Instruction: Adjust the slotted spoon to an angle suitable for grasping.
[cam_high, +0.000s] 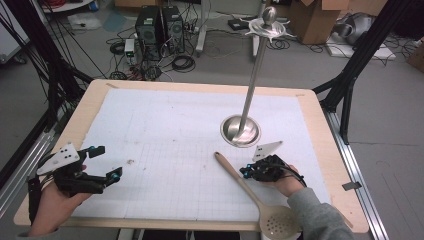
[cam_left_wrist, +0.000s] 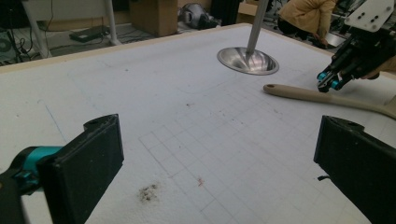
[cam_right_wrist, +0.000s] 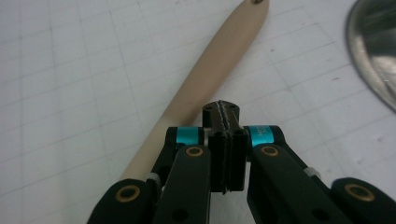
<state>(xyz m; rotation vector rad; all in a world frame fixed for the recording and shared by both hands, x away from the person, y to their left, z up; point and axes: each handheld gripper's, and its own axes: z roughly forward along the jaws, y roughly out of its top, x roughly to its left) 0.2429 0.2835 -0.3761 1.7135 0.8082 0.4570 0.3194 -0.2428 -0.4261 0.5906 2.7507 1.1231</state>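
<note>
Around your work stands a metal stand (cam_high: 242, 131), its round base resting on the white gridded mat (cam_high: 165, 125) just beyond the spoon's handle end, with a tall pole rising from it and leaning toward the far side; nothing lies between your grippers and the spoon. A small dark smudge (cam_high: 131, 161) marks the mat near your left gripper (cam_high: 106, 162), which you hold low over the near left part of the mat with its jaws spread wide and nothing between them. Your right gripper (cam_high: 246, 172) sits over the spoon's handle with its jaws pressed fully together on nothing; in the right gripper view the closed tips hover just above the handle's right edge, whether touching it you cannot tell. The wooden slotted spoon (cam_high: 248, 189) lies flat on the near right part of the mat. Its long axis runs diagonally: the handle end points away from you and to the left, toward the stand's base, and the perforated bowl (cam_high: 278, 223) lies at the near table edge by your right sleeve (cam_high: 320, 217).
</note>
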